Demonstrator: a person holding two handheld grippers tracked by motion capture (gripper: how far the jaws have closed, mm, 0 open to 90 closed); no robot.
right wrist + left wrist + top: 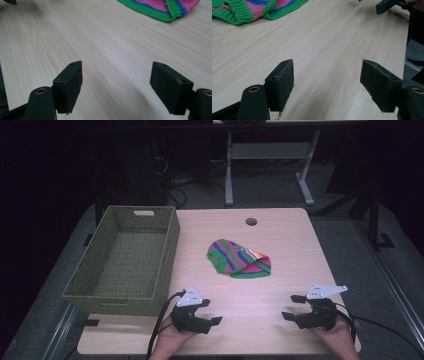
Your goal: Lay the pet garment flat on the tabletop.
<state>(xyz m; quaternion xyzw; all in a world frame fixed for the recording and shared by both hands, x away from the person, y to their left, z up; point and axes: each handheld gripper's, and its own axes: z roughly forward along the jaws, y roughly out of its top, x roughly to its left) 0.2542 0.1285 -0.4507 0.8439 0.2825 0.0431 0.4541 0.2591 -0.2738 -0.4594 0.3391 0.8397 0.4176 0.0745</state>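
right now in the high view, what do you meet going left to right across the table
green woven rectangular basket → left hand-held gripper → striped green, pink and blue knitted garment → right hand-held gripper, all on the pale wooden table

Nothing readable is showing anywhere: no letters, numbers, labels or brand marks are appearing on the striped knitted cloth, the woven basket, the wooden table or either gripper's black jaws.
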